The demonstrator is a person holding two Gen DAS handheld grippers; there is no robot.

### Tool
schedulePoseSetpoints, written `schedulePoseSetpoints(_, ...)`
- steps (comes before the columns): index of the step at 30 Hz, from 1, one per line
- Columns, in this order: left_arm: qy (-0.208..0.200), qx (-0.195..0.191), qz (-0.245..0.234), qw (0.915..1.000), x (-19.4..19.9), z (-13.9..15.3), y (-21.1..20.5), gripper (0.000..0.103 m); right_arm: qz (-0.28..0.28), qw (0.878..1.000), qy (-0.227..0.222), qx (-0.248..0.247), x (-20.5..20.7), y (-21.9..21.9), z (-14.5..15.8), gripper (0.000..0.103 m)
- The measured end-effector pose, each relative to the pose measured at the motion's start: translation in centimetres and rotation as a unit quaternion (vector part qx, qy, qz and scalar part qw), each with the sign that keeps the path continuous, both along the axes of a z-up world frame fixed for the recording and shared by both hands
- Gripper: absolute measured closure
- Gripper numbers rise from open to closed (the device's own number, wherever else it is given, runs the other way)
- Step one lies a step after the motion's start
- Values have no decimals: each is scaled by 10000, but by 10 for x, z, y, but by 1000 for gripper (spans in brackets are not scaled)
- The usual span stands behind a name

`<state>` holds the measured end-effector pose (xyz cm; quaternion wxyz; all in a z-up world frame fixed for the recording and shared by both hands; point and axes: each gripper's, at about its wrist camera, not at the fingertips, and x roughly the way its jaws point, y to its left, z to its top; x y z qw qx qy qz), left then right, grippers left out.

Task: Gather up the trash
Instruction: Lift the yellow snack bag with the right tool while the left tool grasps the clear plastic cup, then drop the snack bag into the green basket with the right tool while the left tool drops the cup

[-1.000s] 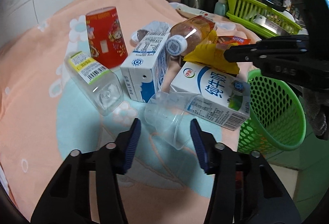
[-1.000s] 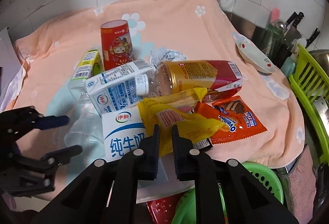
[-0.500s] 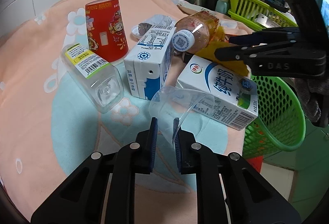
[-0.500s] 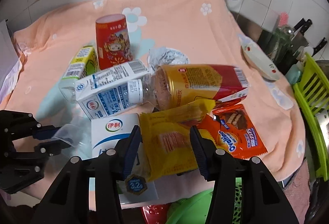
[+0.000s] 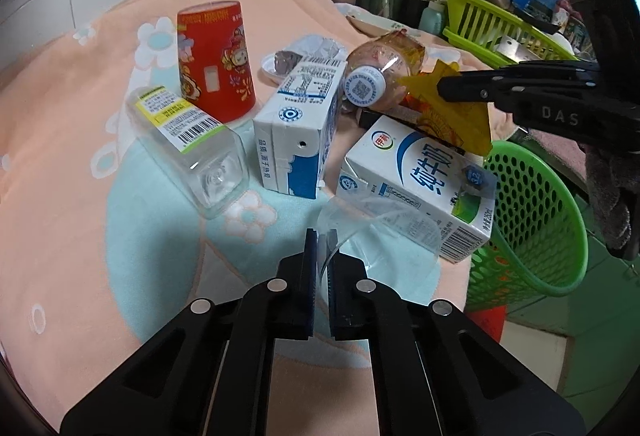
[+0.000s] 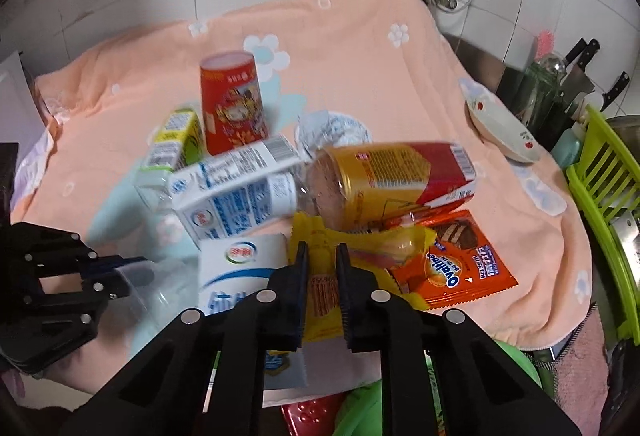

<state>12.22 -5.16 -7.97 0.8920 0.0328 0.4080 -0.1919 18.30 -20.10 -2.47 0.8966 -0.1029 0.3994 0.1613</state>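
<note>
Trash lies piled on a peach towel (image 5: 60,176). My left gripper (image 5: 322,236) is shut on the rim of a clear plastic cup (image 5: 384,224) that lies on its side in front of a white milk carton (image 5: 416,172). My right gripper (image 6: 322,252) is shut on a yellow snack wrapper (image 6: 360,242). From the left wrist view the right gripper (image 5: 442,88) pinches the yellow wrapper (image 5: 452,116) above the carton. A green mesh basket (image 5: 532,220) hangs below the towel's near edge, right of the carton.
Also in the pile are a red paper cup (image 5: 216,60), a clear square bottle (image 5: 188,140), a blue-and-white carton (image 5: 296,124), a brown bottle (image 5: 384,72), an orange wrapper (image 6: 452,264) and a foil cup (image 6: 332,128). A dish (image 6: 500,128) and a green rack (image 5: 500,24) stand at the right.
My left jaws closed from wide apart onto the clear cup's rim. My right jaws opened over the yellow wrapper, then closed on it, and its corner now stands raised.
</note>
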Motion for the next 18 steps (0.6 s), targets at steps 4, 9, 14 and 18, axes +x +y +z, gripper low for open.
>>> schedulePoseSetpoints(4,-53,-22,42,10000,-4,5,6,100,0,9998,-168,99,-13,3,13,92)
schedulePoseSetpoints(9,-215,-134,65,9997,-16,21,15,100,-20,9990,-382,228,-37,-1,33,92)
schedulePoseSetpoints(14,-406,-248,-80,9988,-29,40,12,100,-248,9982,-480,263,-63,-19,39,92)
schedulePoseSetpoints(18,-546,-359,-369,9972,-40,52,-3,100,-589,9971,-443,196,-84,-45,33,91)
